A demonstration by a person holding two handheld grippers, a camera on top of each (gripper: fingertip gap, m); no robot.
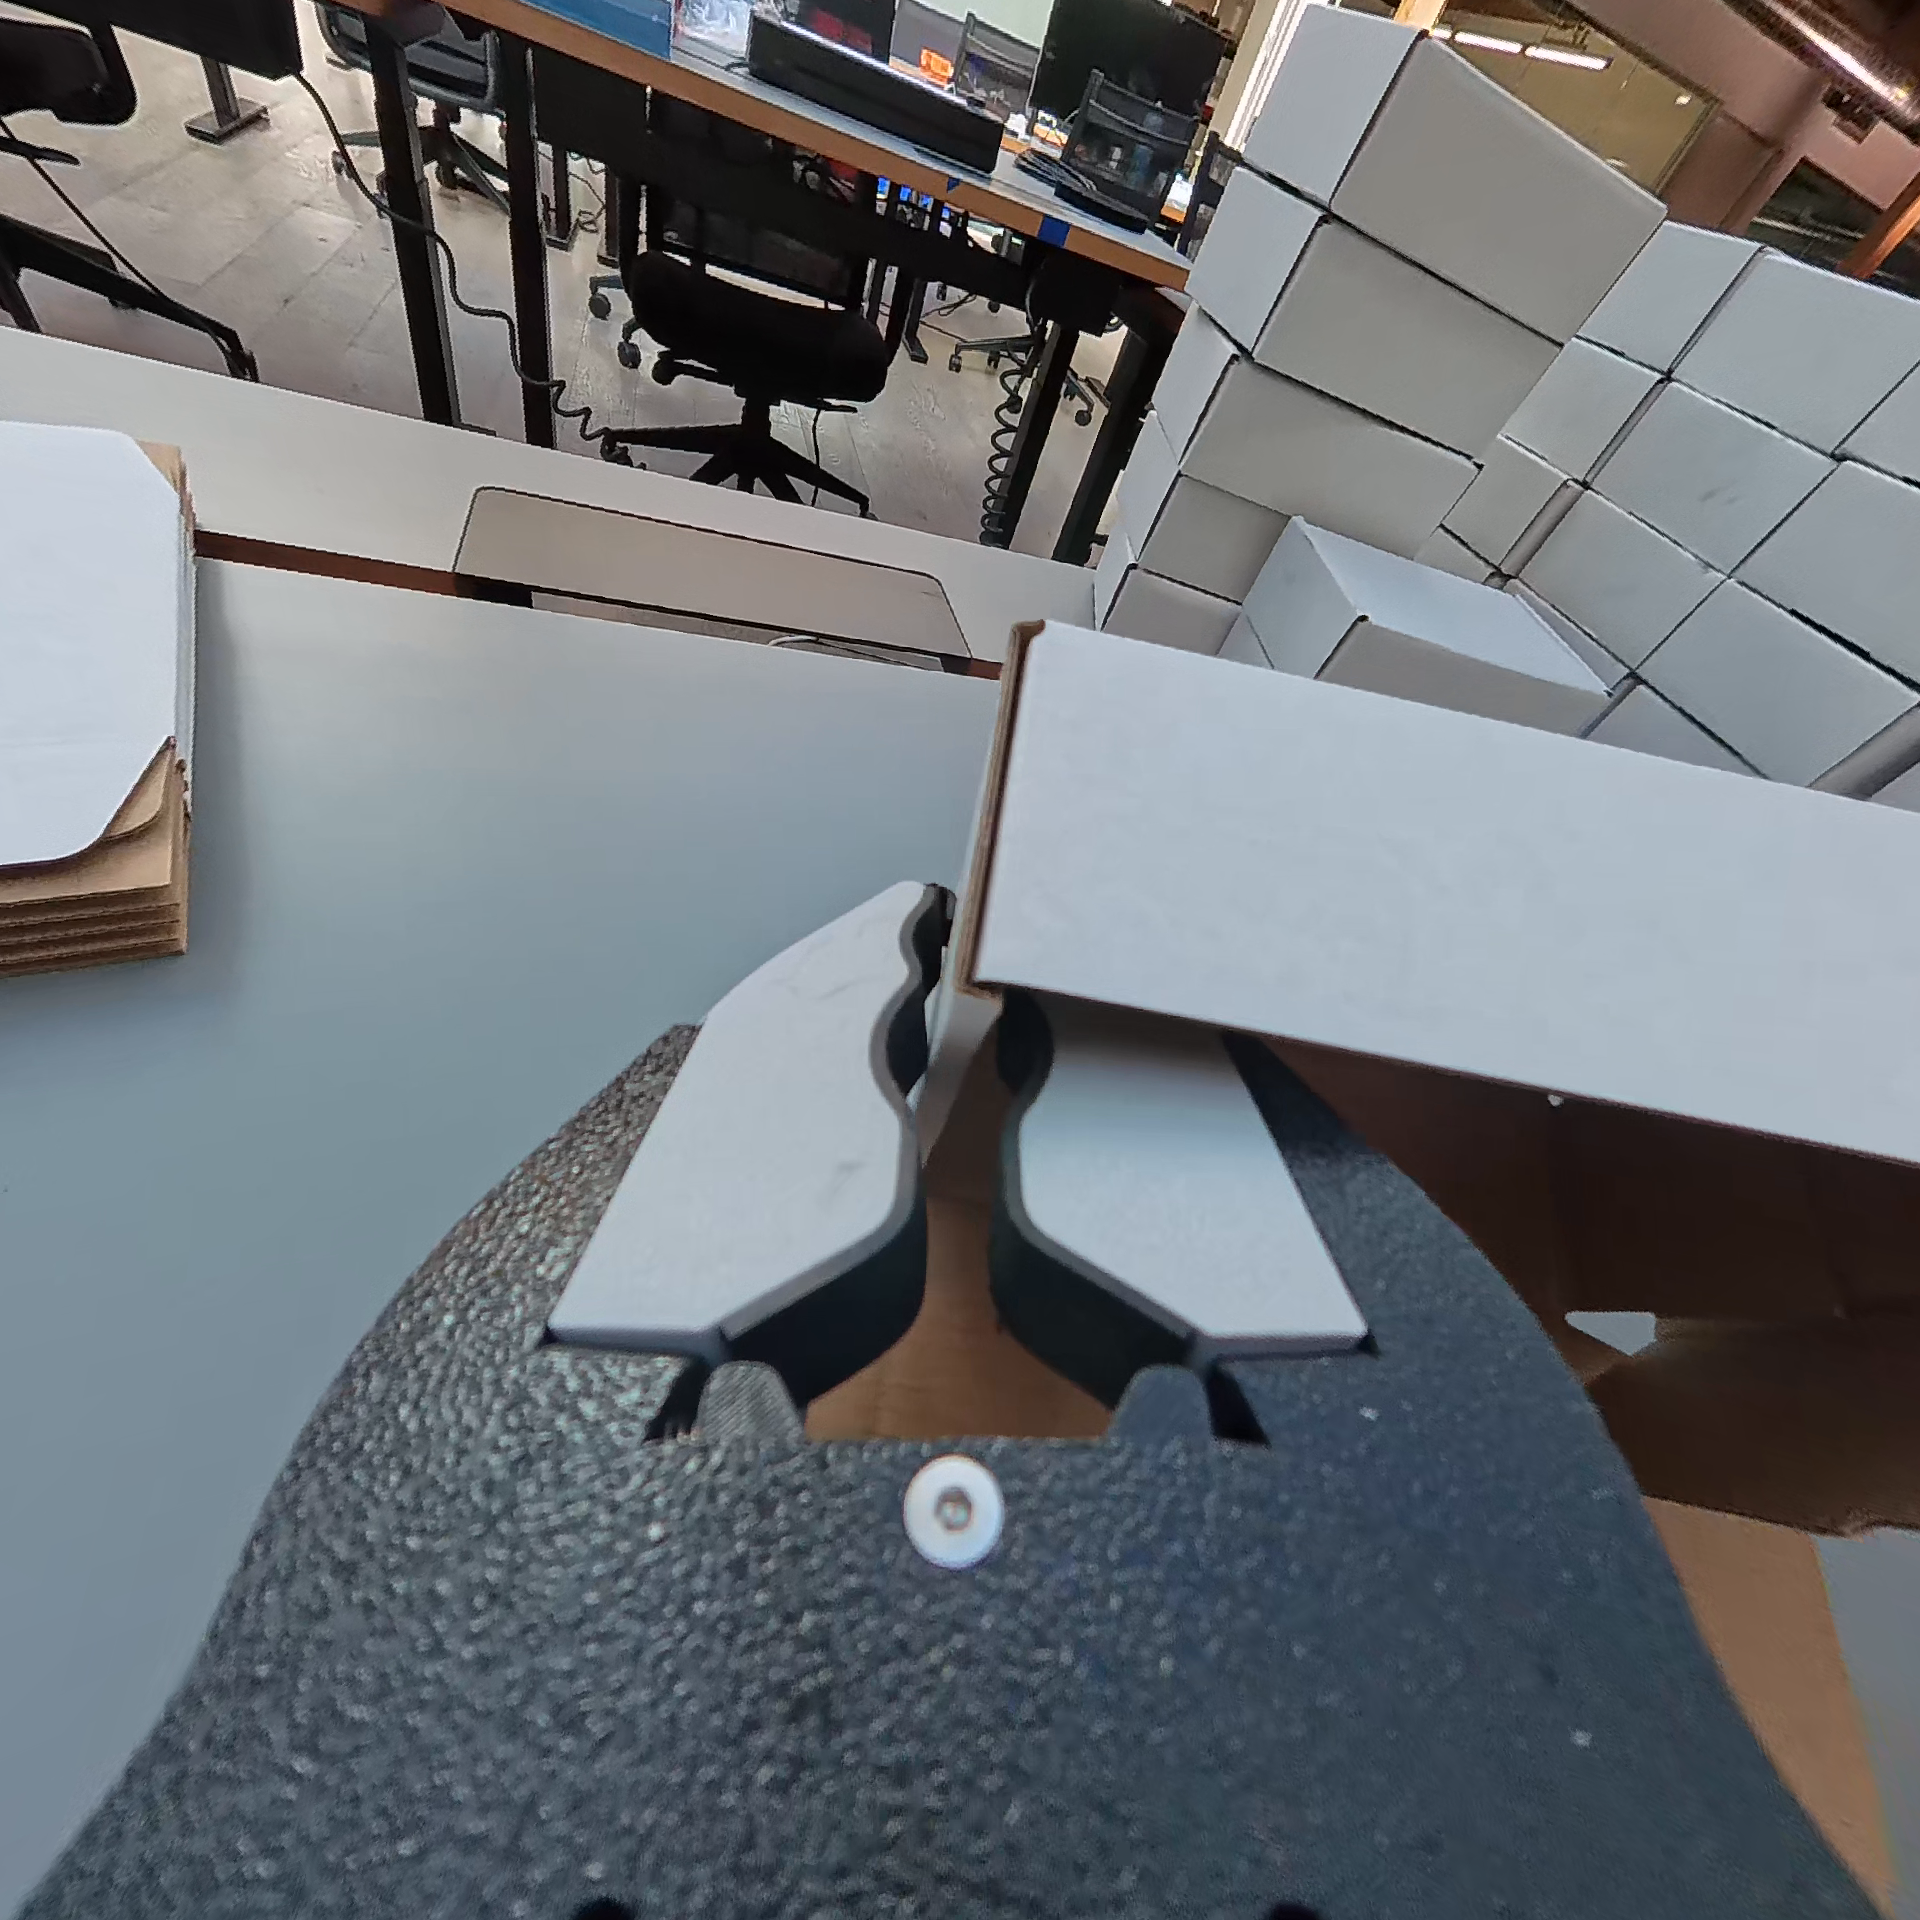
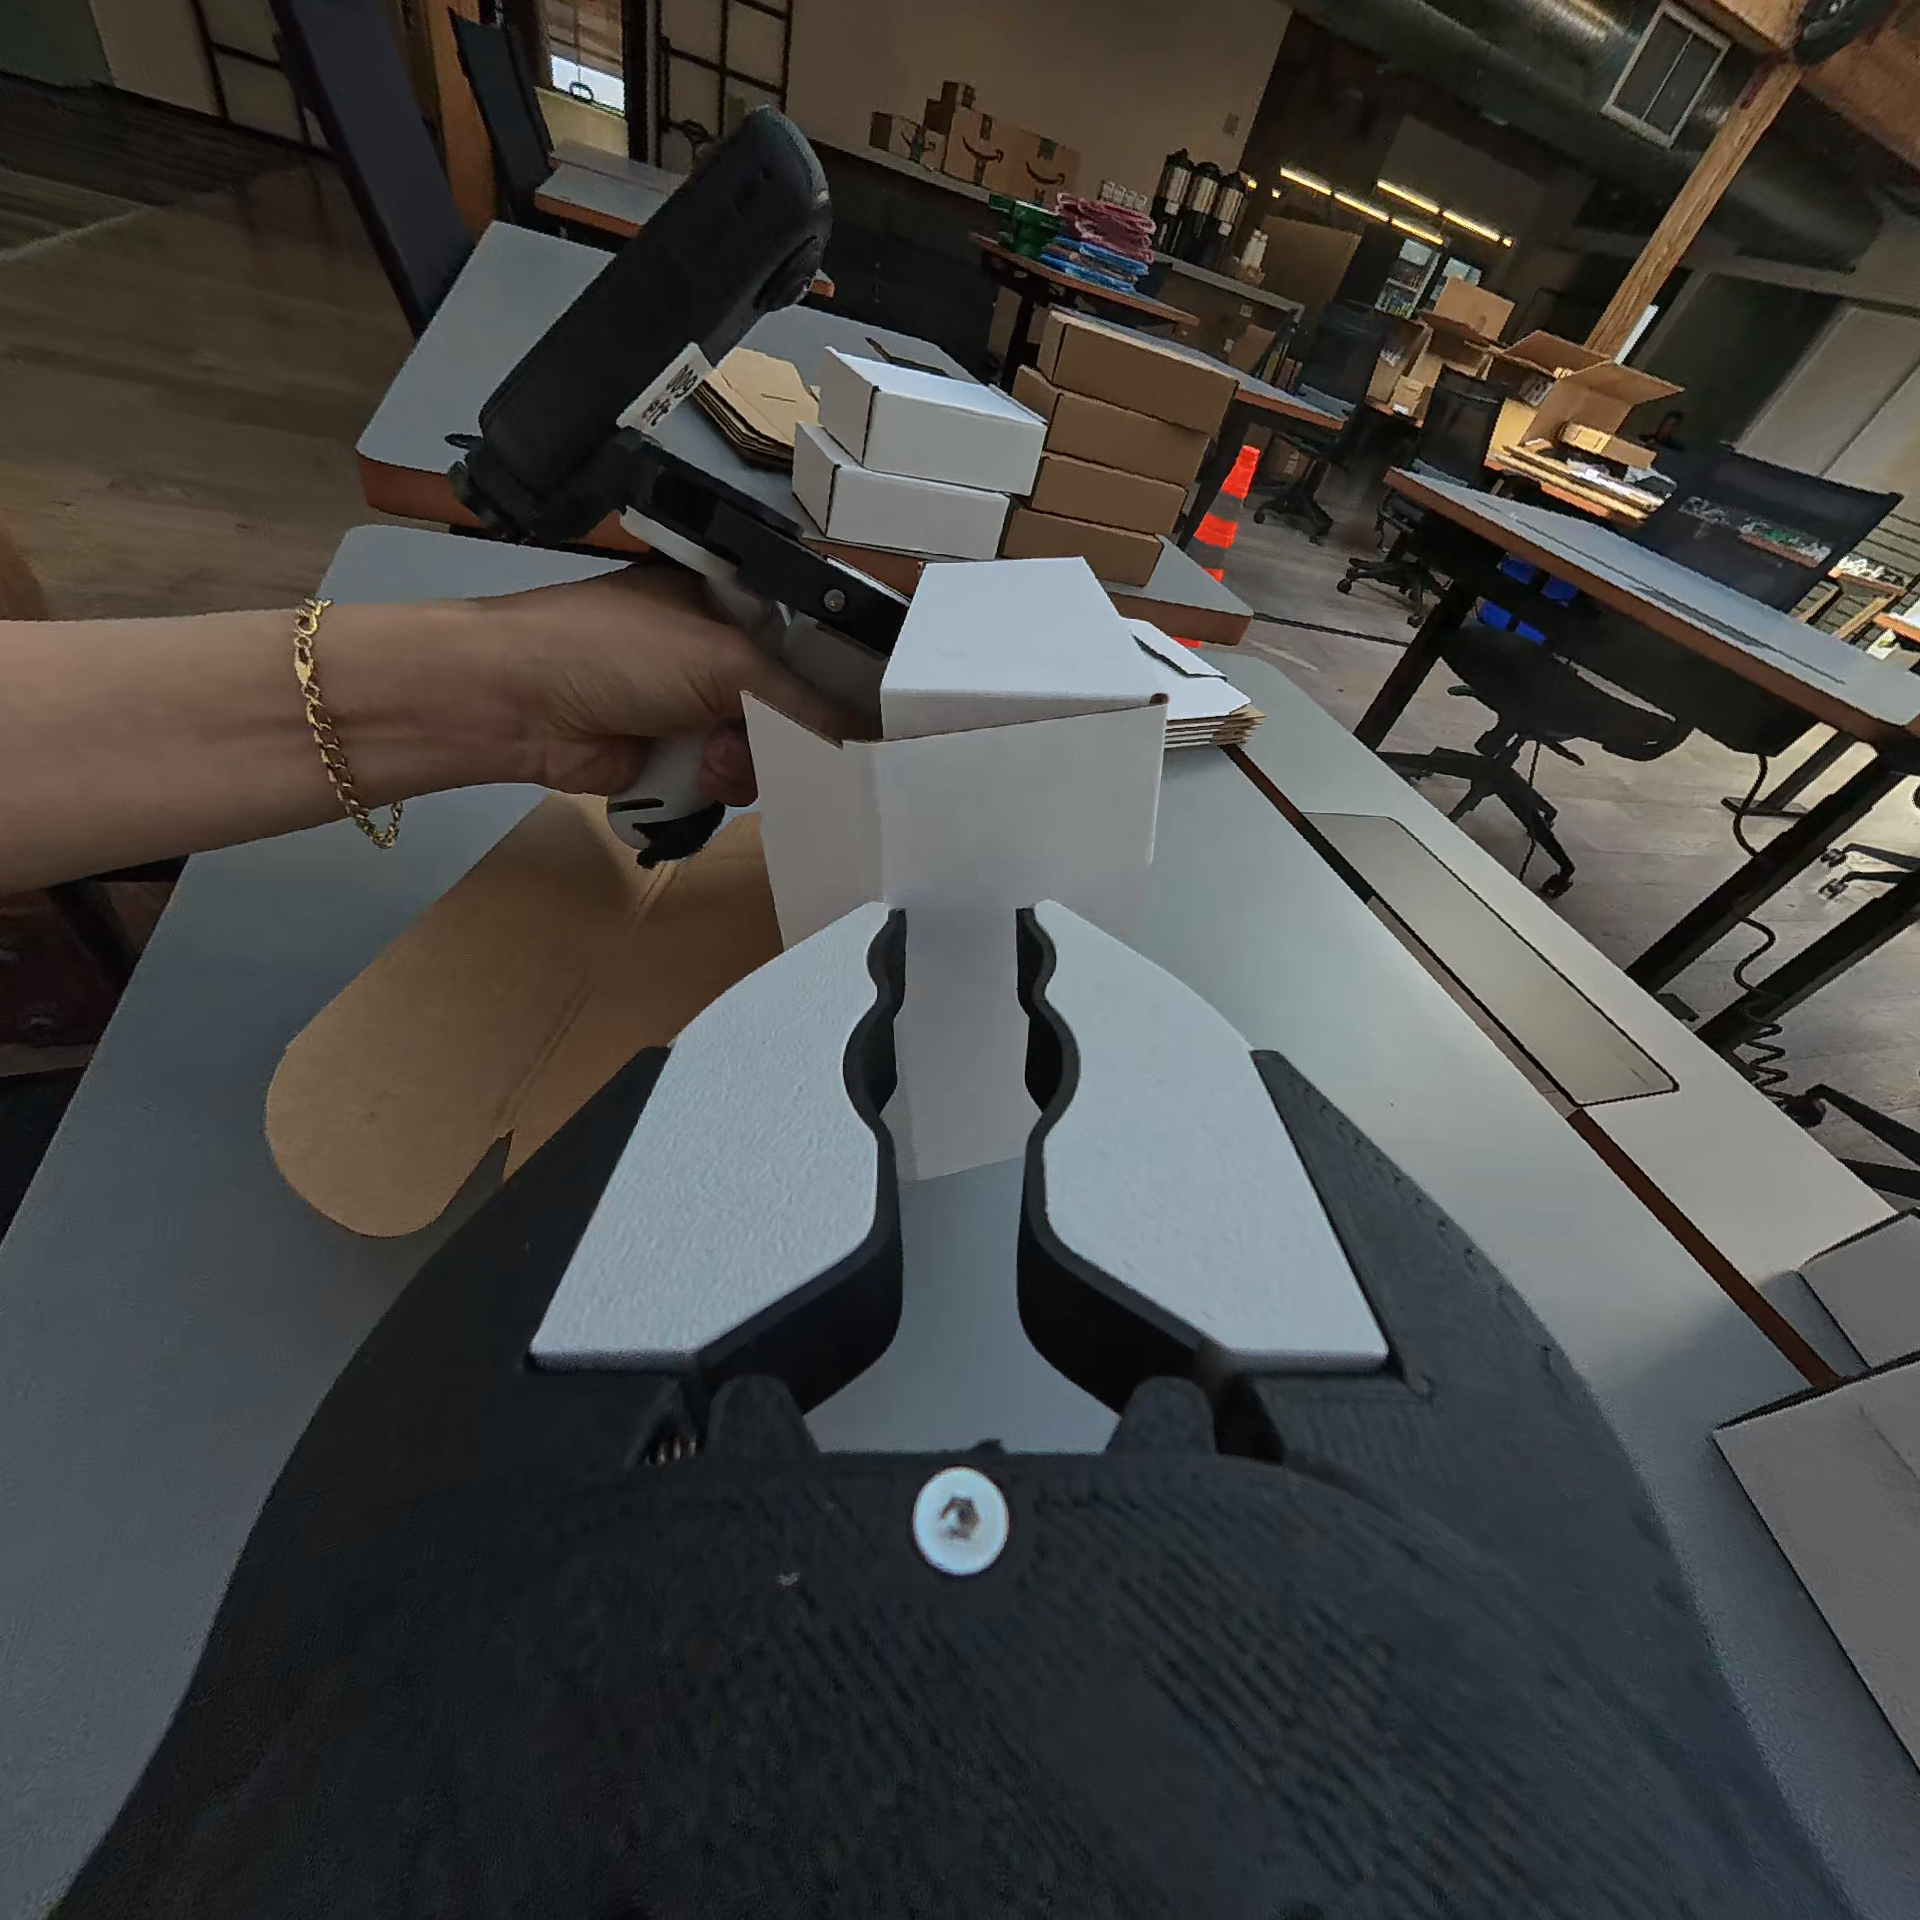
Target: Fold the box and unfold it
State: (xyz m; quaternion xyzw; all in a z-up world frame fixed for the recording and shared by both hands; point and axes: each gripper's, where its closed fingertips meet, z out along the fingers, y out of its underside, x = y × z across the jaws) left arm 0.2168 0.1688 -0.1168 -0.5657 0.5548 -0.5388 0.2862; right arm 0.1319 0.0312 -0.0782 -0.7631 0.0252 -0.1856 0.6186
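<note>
Evidently we pinch the box, half-formed over the table, from both ends: left gripper nipping a side wall, right gripper nipping a white flap, steadying panels for folding.

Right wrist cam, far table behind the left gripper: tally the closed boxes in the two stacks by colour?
white closed boxes: 2
brown closed boxes: 4
Total: 6
</note>
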